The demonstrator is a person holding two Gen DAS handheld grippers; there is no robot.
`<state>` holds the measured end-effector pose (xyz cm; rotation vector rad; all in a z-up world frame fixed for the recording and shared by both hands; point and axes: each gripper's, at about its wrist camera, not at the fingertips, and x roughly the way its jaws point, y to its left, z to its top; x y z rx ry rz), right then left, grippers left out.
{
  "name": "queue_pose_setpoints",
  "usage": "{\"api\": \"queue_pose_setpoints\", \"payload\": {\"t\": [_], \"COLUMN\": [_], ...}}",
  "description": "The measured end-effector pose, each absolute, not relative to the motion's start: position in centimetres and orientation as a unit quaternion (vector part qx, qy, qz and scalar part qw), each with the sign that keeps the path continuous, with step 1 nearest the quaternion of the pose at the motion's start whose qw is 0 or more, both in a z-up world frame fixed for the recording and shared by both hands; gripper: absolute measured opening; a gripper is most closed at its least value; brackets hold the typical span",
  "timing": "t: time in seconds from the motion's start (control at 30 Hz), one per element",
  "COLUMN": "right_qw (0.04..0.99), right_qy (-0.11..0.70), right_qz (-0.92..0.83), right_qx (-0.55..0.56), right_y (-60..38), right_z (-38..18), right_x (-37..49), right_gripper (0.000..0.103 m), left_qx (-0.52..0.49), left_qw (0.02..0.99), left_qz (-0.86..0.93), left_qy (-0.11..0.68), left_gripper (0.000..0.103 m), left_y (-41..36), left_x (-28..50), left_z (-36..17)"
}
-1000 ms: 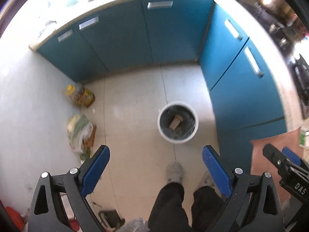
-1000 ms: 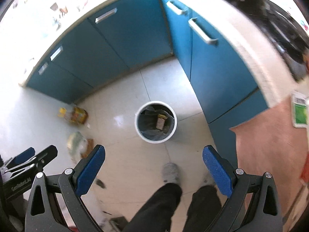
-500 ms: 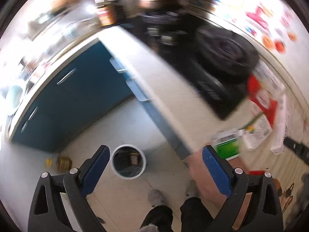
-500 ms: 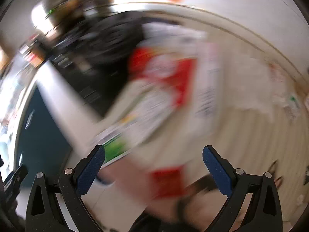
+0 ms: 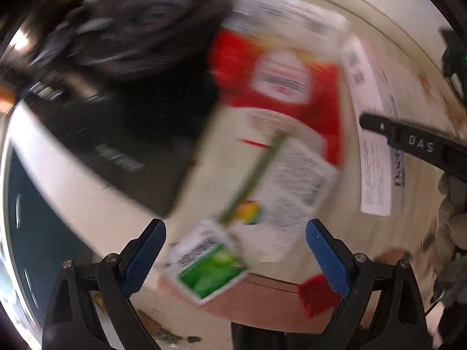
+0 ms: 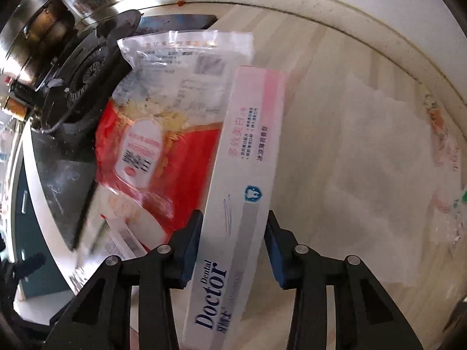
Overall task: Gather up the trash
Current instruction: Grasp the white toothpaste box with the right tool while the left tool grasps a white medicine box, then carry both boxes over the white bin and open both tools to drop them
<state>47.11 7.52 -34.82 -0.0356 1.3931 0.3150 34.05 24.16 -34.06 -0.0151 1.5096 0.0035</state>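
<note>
Right gripper (image 6: 233,242): black frame, blue pads (image 6: 191,248). Jaws drawn in on either side of a long white-and-pink cardboard toothpaste box (image 6: 242,192) printed "Dental Doctor". Both pads press the box's long sides near its lower half, and the box runs from 6 o'clock up towards 12, tilted slightly right.

Left gripper (image 5: 235,258): black frame, blue pads (image 5: 143,258). Jaws spread wide, nothing between the pads. This view is smeared by motion, so fine detail is uncertain.

Red-and-clear plastic food bag (image 6: 151,134): lies flat on the pale wood-grain countertop (image 6: 335,67), at 10 o'clock from the toothpaste box, partly under it. Its upper corner overlaps the black gas stove (image 6: 84,75).

Green-and-white small carton (image 5: 208,268): at 6 o'clock in the left view, between the open pads but apparently below them, at the counter edge.

White printed paper wrapper (image 5: 292,180): just above the carton, adjoining the red bag.

White translucent plastic sheet (image 6: 379,157): at 3 o'clock on the countertop, right of the toothpaste box.

Steel pot (image 6: 32,38): at 10 o'clock, behind the stove burner.
</note>
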Motion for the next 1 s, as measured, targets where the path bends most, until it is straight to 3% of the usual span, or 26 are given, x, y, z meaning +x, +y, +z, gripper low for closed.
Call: {"api": "queue_pose_setpoints", "payload": {"t": [0.3,0.33,0.4,0.5,0.73,1.0], "right_qw": [0.735,0.738,0.745,0.751,0.765,0.780], "right_qy": [0.666,0.663,0.655,0.648,0.629,0.599], "right_qz": [0.129,0.129,0.126,0.128,0.136,0.179], "right_qx": [0.015,0.013,-0.004,-0.019,-0.021,0.010], "right_y": [-1.0,-1.6,-2.3,-1.5,-0.7,0.0], "right_z": [-36.2,-36.1,-36.2,-36.3,-34.6,-28.3], "right_x": [44.6,44.3,44.2,44.3,44.7,42.1], "right_gripper": [0.036,0.036,0.036,0.036,0.036,0.036], "left_qx": [0.093,0.094,0.091,0.078,0.044,-0.038], "left_qw": [0.688,0.690,0.691,0.700,0.738,0.787], "left_qz": [-0.037,-0.041,-0.047,-0.048,-0.025,0.024], "left_qy": [0.719,0.717,0.716,0.709,0.673,0.616], "left_gripper": [0.097,0.093,0.075,0.072,0.070,0.070], "left_y": [19.5,19.3,19.0,18.2,18.5,22.0], "left_x": [36.9,37.1,37.3,37.3,36.4,32.9], "left_z": [-38.8,-39.0,-39.1,-38.8,-35.0,-27.4]}}
